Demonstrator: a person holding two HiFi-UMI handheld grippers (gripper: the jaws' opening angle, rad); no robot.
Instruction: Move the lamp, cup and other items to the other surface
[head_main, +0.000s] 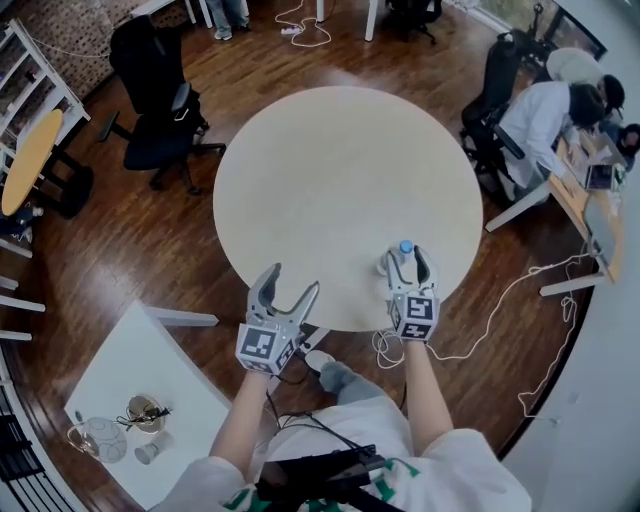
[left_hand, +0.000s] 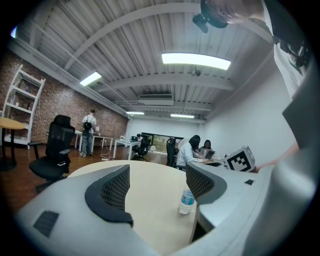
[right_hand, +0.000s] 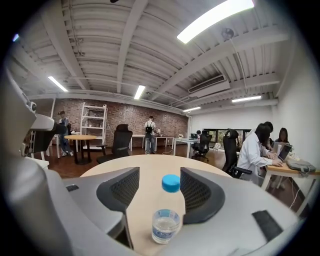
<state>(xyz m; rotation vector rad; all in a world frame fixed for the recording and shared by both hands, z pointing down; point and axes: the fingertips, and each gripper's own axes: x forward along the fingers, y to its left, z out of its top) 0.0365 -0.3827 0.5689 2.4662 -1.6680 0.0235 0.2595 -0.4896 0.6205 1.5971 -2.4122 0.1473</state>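
Right gripper (head_main: 406, 255): jaws apart. A small clear plastic water bottle with a blue cap (right_hand: 165, 220) stands upright between them on the round beige table (head_main: 340, 170). In the right gripper view there is bare table between the bottle and my left pad. The cap sits close to the right pad, and I see no pressing there. I read this as no grip: the bottle stands on its own base.

Bottle position: near the table's near edge, right of my body's line in the head view. The rest of the round top is bare.

Left gripper (head_main: 295, 280): jaws wide apart, with only tabletop showing between them in the left gripper view. It hangs over the near rim of the round table, well apart from the right gripper. From its camera the bottle (left_hand: 186, 201) shows partly behind the right jaw, outside the gap.

Other surface: a white square-cornered table (head_main: 140, 350) at lower left in the head view, apart from the round one. On its near corner are a small pale cup (head_main: 148, 453), a brass-coloured round object (head_main: 146, 411) and a clear rounded glass piece (head_main: 102, 440), close together. These are too small for me to tell more.

Beyond the round table stands a black office chair (head_main: 160, 100).
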